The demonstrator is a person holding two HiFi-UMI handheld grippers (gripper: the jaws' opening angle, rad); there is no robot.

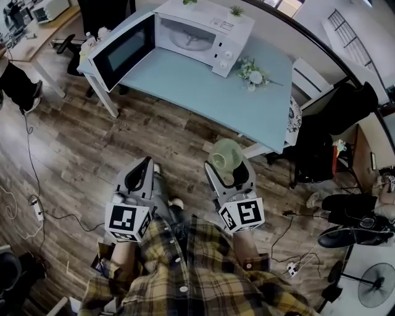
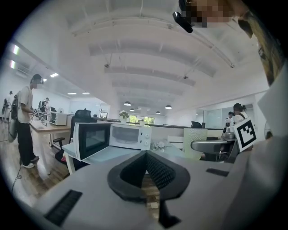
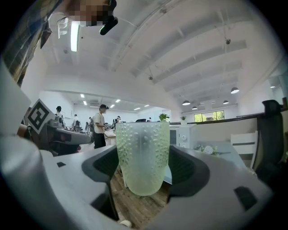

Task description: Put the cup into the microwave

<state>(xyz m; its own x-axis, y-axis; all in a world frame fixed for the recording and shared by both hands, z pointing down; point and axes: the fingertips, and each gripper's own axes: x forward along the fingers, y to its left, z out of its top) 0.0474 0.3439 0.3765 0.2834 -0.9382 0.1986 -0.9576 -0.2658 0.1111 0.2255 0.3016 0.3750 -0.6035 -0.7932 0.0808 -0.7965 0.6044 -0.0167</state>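
While short of the blue table (image 1: 216,92), carried the green dimpled cup (image 3: 143,157) upright, clamped by its sides in the right gripper (image 1: 227,165), presumably to keep it level for setting down. Kept the left gripper (image 2: 146,155) empty, jaws pressed together, apparently spare. Faced the white microwave (image 1: 213,18), well apart, door (image 1: 126,49) swung open to receive.

The microwave (image 1: 203,34) stood on the far left part of the table (image 1: 203,99), its door (image 1: 123,49) swung out leftward, with flowers (image 1: 253,74) just right of it. Nearer, over the floor (image 1: 80,142) and well apart from the table, the cup (image 1: 225,155) sat between the right gripper's (image 1: 227,165) jaws, with the left gripper (image 1: 145,164) to its left.
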